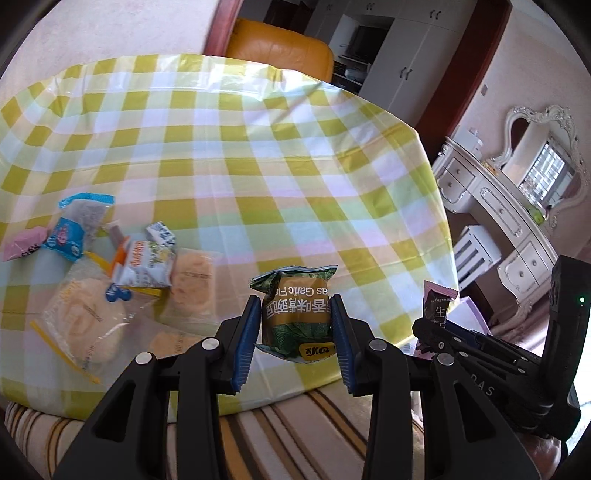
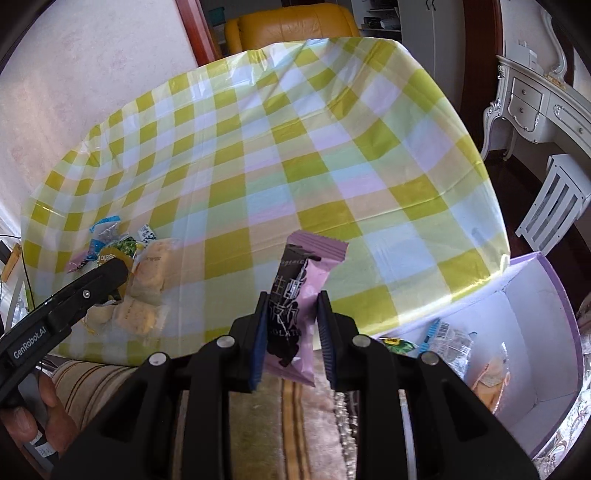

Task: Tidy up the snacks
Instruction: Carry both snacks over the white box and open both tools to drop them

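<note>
My left gripper [image 1: 295,336] is shut on a green and gold pea snack packet [image 1: 295,314], held above the near edge of the checked table [image 1: 258,147]. My right gripper [image 2: 290,332] is shut on a pink and black chocolate bar wrapper [image 2: 299,299], upright between the blue pads. The same pink bar [image 1: 439,302] shows in the left wrist view at the right, in the other gripper. A pile of snacks [image 1: 122,266] lies on the table's left: clear-bagged buns, blue and white packets, a pink one. A purple-rimmed white box [image 2: 535,332] sits low at the right with a few packets inside.
A striped plush cover [image 1: 295,424] runs along under both grippers in front of the table. An orange leather chair [image 2: 295,26] stands behind the table. White ornate dresser [image 1: 498,206] and a white slatted stool [image 2: 561,199] are at the right. A hand [image 2: 40,417] grips the left tool.
</note>
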{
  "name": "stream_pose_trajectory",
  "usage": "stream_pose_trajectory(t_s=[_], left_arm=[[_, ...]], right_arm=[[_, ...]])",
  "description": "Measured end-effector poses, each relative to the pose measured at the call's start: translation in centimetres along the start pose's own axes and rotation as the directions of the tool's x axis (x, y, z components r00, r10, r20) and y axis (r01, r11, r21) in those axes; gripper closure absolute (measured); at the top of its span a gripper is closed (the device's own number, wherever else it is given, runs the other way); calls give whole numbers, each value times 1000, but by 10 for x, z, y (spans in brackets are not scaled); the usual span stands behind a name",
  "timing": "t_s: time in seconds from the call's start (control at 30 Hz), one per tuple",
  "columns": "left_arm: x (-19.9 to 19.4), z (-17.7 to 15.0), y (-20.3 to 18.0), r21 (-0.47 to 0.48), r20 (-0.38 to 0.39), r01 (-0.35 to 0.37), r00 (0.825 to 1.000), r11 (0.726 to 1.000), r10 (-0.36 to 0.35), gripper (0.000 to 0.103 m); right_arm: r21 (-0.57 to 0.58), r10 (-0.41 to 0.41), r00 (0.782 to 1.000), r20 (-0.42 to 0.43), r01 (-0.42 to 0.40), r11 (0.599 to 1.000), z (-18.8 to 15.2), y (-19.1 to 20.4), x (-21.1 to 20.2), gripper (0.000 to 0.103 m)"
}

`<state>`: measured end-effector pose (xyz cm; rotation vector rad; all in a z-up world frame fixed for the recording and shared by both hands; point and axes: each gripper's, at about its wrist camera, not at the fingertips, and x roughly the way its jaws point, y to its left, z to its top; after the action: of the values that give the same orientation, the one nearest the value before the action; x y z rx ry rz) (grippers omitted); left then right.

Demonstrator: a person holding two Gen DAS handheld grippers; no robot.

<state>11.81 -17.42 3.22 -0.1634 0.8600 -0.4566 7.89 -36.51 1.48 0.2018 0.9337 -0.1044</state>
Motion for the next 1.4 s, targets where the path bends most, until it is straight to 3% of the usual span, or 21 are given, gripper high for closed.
stream_pose_trajectory(t_s=[0.27,0.4,0.9,0.97,1.03,1.4], left_arm=[[30,-16,-61,89,-114,131,986,987,-121,67],[42,-23,-79,92,-179,188,969,978,-170,67],[63,-39,-119,141,-296,311,919,940,-260,66],[65,-41,-123,151,-310,323,913,934,-266,59],[64,-41,-123,153,-306,321,915,935,-264,51],[57,-39,-114,131,-270,295,929,947,-252,51]], right_arm=[[75,-133,990,-36,136,988,-22,-67,-5,77],[95,-176,983,-61,181,979,-31,-87,-5,78],[92,-339,935,-100,348,933,-43,-110,-7,77],[96,-359,928,-100,368,925,-43,-112,-9,69],[96,-364,927,-90,372,923,-43,-112,-11,52],[79,-352,933,-73,358,931,-38,-99,-16,34]])
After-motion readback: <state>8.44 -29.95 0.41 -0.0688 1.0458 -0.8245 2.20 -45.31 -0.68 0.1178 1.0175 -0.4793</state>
